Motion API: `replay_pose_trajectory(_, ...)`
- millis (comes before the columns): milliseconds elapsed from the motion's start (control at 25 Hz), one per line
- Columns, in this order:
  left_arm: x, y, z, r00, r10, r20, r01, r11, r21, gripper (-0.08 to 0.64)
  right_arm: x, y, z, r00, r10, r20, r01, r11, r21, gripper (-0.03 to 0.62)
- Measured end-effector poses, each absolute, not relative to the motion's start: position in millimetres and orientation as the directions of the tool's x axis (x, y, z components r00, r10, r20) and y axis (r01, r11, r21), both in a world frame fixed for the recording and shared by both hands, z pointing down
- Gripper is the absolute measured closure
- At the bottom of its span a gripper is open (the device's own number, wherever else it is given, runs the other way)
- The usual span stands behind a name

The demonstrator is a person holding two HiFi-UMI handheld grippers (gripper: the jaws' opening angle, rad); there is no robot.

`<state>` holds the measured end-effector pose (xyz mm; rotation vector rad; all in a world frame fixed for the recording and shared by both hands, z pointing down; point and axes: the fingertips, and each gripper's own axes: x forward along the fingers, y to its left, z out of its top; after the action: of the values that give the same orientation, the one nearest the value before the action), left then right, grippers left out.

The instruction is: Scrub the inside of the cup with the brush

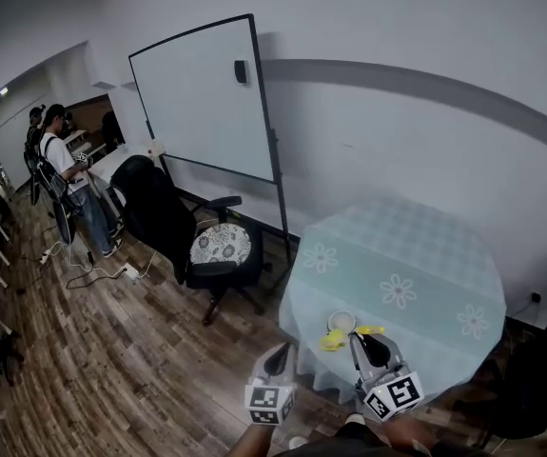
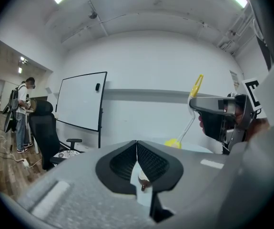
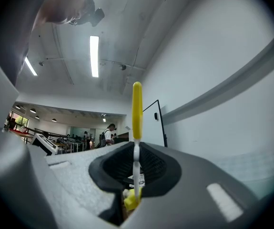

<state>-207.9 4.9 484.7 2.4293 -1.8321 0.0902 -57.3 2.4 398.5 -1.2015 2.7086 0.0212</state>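
**Head view.** Cup (image 1: pixel 341 323) stands upright on the daisy-print tablecloth (image 1: pixel 425 255), near the table's front edge; its pale interior is too small to show any contents. Right gripper (image 1: pixel 361 343) has its jaws clamped on the stem of the brush (image 1: pixel 335 339) (yellow sponge head just beside the cup, not inside it). Left gripper (image 1: pixel 278 355), jaws pressed together, hangs off the table edge, apart from the cup.

Head view: the cup (image 1: pixel 341 323) is too small for its inside to be read, and the people (image 1: pixel 59 160) at far left are too small to detail. Right gripper view: the head of the brush (image 3: pixel 137 111) is largely hidden beneath the jaws of the right gripper (image 3: pixel 136 168). Left gripper view: below the closed jaws of the left gripper (image 2: pixel 137 151), a white sliver (image 2: pixel 139 182) cannot be identified.
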Motion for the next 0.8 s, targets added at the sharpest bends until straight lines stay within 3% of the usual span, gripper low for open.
replay_pose_trajectory(480,-148,-69,477,0.283,-0.956,0.069,-0.959,-0.282,0.028,0.552,-3,-73,393,-0.68,-0.716,-0.16,-0.718,0.694,-0.052,0.554)
replay_pose_trajectory(800,-110,-122,497,0.213,-0.968,0.133,-0.977,-0.214,0.009,0.552,36,-135,403,-0.73,-0.664,-0.159,-0.667,0.744,-0.045,0.554)
